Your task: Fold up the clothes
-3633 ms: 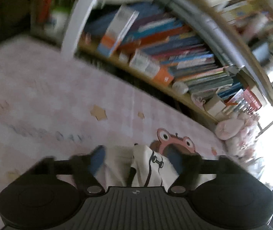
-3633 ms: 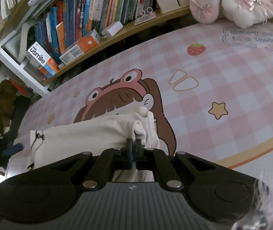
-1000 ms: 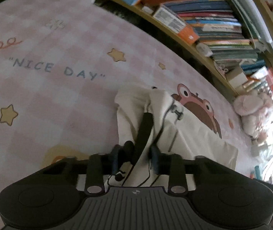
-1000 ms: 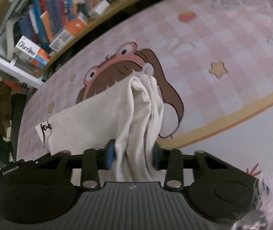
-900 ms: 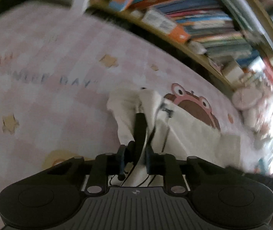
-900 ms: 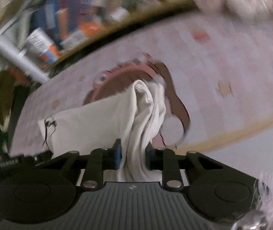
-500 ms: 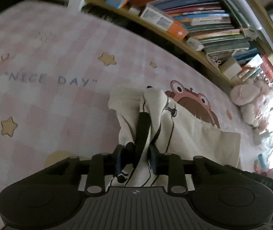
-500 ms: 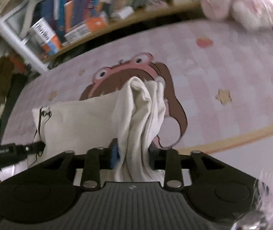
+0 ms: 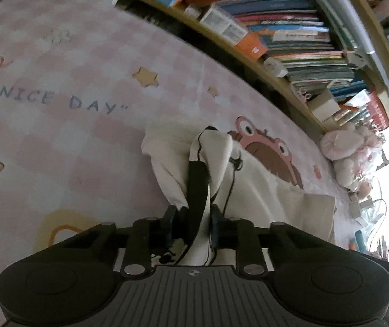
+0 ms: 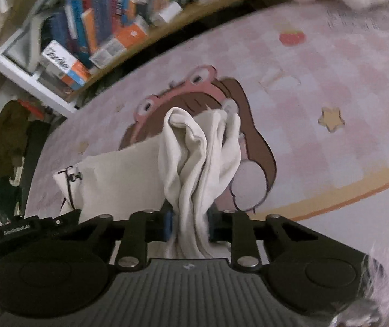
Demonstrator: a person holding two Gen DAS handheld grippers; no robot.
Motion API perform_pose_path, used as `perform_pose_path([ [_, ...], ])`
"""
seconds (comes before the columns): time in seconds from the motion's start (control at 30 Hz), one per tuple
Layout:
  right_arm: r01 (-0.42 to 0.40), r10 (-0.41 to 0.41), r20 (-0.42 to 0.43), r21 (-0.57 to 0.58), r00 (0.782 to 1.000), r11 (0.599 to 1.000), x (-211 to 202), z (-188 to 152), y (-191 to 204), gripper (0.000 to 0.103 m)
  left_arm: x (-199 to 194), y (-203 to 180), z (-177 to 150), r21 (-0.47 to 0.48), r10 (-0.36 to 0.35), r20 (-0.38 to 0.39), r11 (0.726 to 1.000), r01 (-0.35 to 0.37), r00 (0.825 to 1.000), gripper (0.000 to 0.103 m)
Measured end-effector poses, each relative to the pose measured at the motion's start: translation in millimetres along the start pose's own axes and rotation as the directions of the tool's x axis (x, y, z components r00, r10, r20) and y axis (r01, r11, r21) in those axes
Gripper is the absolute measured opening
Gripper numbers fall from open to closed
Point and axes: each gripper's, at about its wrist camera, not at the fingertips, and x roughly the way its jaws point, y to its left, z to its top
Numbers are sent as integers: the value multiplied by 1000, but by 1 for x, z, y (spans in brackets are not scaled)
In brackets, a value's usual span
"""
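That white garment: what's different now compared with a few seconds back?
The garment was bunched low on the pink sheet; both ends have since been gathered and raised, so it spreads between the two grippers. The left gripper, wide open then, now clamps the black-trimmed end and is closing tighter. The right gripper kept its end throughout.

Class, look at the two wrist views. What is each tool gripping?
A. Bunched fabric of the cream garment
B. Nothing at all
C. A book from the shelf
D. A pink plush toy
A: bunched folds of the cream garment sit between the closing jaws of both the left tool and the right tool.
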Motion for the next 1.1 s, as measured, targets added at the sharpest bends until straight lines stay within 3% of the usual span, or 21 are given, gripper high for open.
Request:
perform_pose_path([
  [0.2,-1,8,69,-110,998,994,-22,0,17,20,-20,-14,3,35,-37,38,999,36,999,19],
  [0.5,-48,56,88,-96,995,994,-43,7,12,20,-41,-28,1,34,-76,86,997,73,993,18],
  [1.1,-138,149,112,-100,982,985,-83,26,-17,20,-57,-77,-12,23,-60,149,998,57,987,17],
])
